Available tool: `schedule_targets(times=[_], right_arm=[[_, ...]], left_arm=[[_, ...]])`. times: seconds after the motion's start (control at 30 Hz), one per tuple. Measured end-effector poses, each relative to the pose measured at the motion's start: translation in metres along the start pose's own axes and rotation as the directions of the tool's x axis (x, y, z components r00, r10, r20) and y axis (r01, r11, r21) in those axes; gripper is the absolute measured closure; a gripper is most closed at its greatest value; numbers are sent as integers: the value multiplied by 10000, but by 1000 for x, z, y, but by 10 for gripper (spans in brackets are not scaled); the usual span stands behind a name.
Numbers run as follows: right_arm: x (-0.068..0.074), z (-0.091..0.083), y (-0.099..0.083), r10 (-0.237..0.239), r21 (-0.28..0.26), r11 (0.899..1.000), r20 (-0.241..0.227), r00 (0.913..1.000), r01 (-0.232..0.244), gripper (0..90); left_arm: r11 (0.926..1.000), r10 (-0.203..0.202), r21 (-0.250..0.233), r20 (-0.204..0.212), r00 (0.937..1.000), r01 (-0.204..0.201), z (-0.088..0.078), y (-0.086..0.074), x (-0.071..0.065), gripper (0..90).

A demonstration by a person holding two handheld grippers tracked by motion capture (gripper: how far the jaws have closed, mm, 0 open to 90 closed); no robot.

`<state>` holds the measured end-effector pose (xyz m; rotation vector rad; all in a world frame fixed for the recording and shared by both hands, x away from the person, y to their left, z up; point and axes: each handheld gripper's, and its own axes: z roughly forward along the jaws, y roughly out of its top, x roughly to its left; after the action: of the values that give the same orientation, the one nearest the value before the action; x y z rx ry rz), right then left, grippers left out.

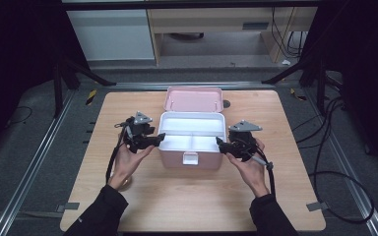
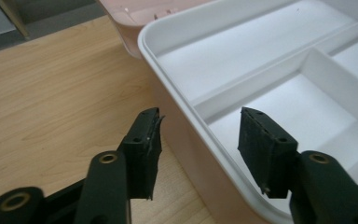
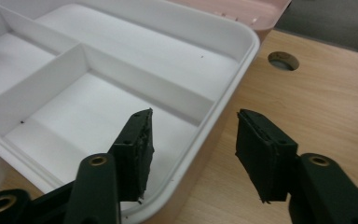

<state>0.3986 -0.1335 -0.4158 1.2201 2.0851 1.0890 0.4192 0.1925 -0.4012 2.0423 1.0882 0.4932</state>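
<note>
At frame centre on the table (image 1: 275, 196), the open pink box (image 1: 192, 160) holds a white tray (image 1: 193, 132) running left-right, its short end rims straddled by the parted, unclamped left gripper (image 1: 160, 137) and right gripper (image 1: 219, 143).

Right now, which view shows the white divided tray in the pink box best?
The high view: the whole white tray with its three compartments. The left gripper view shows its left end, the right gripper view its right end.
</note>
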Motion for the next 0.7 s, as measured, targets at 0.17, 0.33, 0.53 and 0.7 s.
schedule_targets(times=[0.17, 0.33, 0.53, 0.7], right_arm=[[-16, -11, 7, 266, -424, 9987, -461, 9986, -285, 284], [-41, -24, 15, 685, -594, 9954, -1070, 9919, -752, 126], [-50, -24, 30, 418, -361, 9982, -1497, 9878, -477, 101], [-51, -21, 50, -617, -576, 9969, -1676, 9839, 527, 241]], left_arm=[[9979, 68, -639, 382, 9992, -43, -19, 6, 14, 369], [9963, 554, -710, 1054, 9929, -481, -23, 14, 28, 357], [9877, 1398, -999, 2200, 9654, -1203, -20, 37, 39, 352], [9612, 2748, -447, 2462, 9295, -2723, -9, 52, 35, 399]])
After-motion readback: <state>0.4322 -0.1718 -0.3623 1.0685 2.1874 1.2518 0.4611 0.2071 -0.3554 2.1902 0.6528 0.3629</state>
